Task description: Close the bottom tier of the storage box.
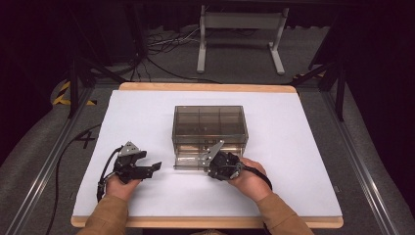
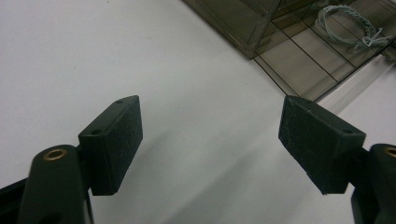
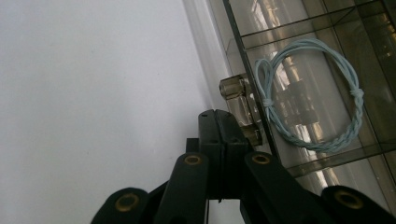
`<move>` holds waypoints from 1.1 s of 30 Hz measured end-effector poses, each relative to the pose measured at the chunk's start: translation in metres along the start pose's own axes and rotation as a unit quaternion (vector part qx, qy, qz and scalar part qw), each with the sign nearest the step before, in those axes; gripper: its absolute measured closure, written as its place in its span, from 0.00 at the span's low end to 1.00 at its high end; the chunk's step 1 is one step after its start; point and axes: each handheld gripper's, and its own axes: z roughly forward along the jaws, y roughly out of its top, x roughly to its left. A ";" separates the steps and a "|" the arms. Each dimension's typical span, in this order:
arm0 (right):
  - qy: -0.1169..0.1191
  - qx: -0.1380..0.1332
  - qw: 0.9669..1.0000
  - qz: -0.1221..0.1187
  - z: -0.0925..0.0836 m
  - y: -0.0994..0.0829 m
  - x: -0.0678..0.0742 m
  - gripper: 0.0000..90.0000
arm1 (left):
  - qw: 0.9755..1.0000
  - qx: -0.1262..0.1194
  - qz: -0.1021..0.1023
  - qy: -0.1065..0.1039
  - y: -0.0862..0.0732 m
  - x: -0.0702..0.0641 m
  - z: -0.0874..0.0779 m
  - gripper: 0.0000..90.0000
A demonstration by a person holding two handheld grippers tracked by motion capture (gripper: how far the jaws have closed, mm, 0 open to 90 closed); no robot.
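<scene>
1. A white sheet [image 1: 147,122] covers a wooden table top [image 1: 205,87], whose pale edge shows at the far and near sides
2. A white metal stand [image 1: 242,29] with two legs stands on the grey floor beyond the table
3. Black cables [image 1: 161,46] lie tangled on the floor to the left of that stand
4. Yellow-and-black striped tape [image 1: 61,93] marks the floor at the left
5. Metal rails [image 1: 46,166] run along the floor on both sides of the table
6. The room behind is dark
</scene>
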 end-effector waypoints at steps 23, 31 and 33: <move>-0.028 -0.015 0.999 0.013 0.002 0.001 -0.014 1.00 | 1.000 0.002 0.002 0.002 0.000 0.000 0.000 0.25; -0.039 -0.019 0.999 0.017 0.004 0.002 -0.020 1.00 | 1.000 0.002 0.004 0.003 0.000 0.000 0.000 0.25; -0.042 -0.020 0.999 0.019 0.004 0.002 -0.021 1.00 | 1.000 0.002 0.003 0.003 0.000 0.000 0.000 0.25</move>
